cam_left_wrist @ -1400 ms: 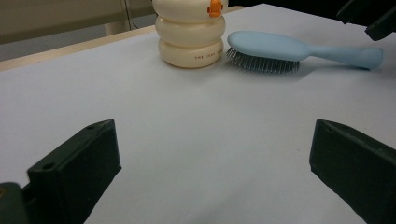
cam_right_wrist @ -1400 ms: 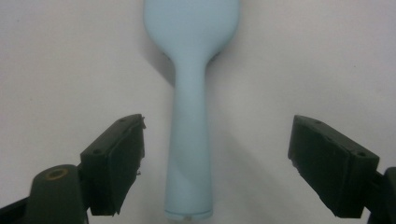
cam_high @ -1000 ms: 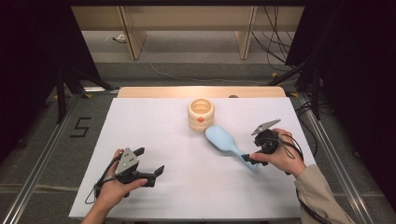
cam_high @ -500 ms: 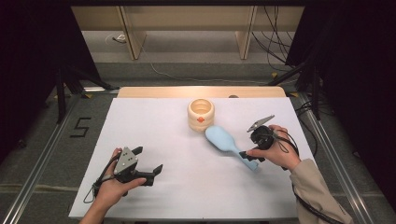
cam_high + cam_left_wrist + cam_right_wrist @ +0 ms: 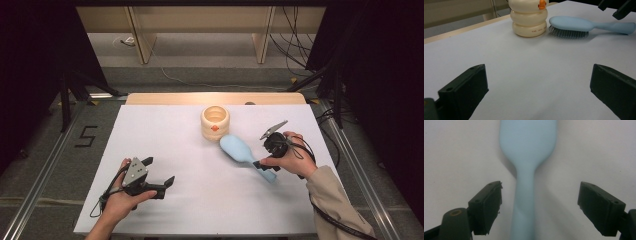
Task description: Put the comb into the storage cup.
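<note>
Straddling the hairbrush (image 5: 524,202) handle, my right gripper (image 5: 539,206) has its jaws spread, neither pad touching. From my left gripper (image 5: 536,92), also spread wide, I see the bristles facing down beside the cream holder (image 5: 528,18).

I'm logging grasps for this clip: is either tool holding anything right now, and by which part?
Nothing is held. The right tool straddles the brush handle with its jaws open and clear of it; the left tool is open over bare table.
</note>
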A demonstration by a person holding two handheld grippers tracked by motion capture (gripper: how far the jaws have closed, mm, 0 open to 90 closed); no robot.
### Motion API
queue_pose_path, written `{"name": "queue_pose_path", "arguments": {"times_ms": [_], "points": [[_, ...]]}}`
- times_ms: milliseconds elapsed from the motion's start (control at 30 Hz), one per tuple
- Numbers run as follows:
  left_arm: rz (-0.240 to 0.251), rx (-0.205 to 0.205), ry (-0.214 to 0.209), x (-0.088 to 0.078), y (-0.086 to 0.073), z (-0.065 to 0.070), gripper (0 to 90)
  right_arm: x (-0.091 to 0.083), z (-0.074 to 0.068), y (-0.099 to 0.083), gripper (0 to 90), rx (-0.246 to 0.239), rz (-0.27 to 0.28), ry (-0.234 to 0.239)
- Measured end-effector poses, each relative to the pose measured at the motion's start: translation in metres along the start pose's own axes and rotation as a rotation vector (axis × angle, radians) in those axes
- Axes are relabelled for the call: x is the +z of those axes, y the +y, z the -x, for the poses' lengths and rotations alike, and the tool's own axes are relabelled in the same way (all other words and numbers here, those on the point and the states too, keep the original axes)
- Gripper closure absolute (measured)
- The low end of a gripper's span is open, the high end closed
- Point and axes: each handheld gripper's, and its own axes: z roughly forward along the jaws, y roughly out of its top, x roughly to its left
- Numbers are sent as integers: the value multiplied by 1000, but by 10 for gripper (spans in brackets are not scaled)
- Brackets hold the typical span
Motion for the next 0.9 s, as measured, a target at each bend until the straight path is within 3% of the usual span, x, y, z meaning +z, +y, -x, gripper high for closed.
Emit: {"name": "queue_pose_path", "arguments": {"times_ms": [233,300,900], "points": [[2,-4,-2,0,0,0,8,8,0,6,217,-14,-47,2],[2,-4,-1,0,0,0,8,13,-1,10,232,-18,-81,10],[1,-5,-5,1,0,0,8,30,-6,23,257,-42,-134,21]]}}
